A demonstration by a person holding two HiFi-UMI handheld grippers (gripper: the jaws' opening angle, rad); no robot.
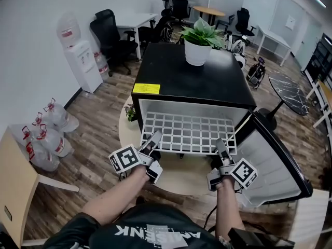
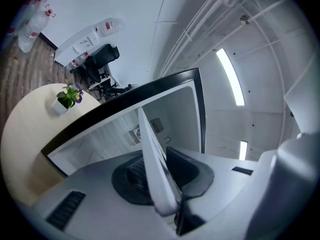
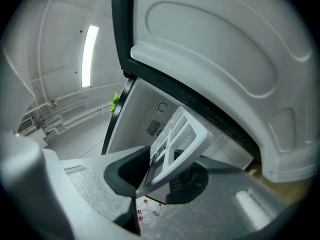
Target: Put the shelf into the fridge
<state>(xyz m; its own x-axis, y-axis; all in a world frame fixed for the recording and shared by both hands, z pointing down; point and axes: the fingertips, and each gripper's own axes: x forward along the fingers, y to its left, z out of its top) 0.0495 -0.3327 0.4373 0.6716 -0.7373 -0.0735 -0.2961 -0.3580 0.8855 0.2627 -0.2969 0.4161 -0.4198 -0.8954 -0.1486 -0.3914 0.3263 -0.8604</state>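
A white wire grid shelf (image 1: 189,132) lies level in the mouth of the open black mini fridge (image 1: 192,79), its front edge still outside. My left gripper (image 1: 155,139) is shut on the shelf's front left corner, and my right gripper (image 1: 222,148) is shut on its front right corner. In the left gripper view the shelf's edge (image 2: 152,154) stands edge-on between the dark pads of the left gripper (image 2: 165,184). In the right gripper view the grid (image 3: 177,139) runs from the right gripper (image 3: 160,176) toward the fridge's back wall (image 3: 159,115). The fridge door (image 1: 275,165) hangs open at the right.
A potted plant (image 1: 199,38) stands on the fridge top. The fridge sits on a round beige table (image 1: 176,178), with a small plant (image 1: 130,113) at its left. A water dispenser (image 1: 83,61), water bottles (image 1: 46,134) and office chairs (image 1: 111,38) stand at the left and back.
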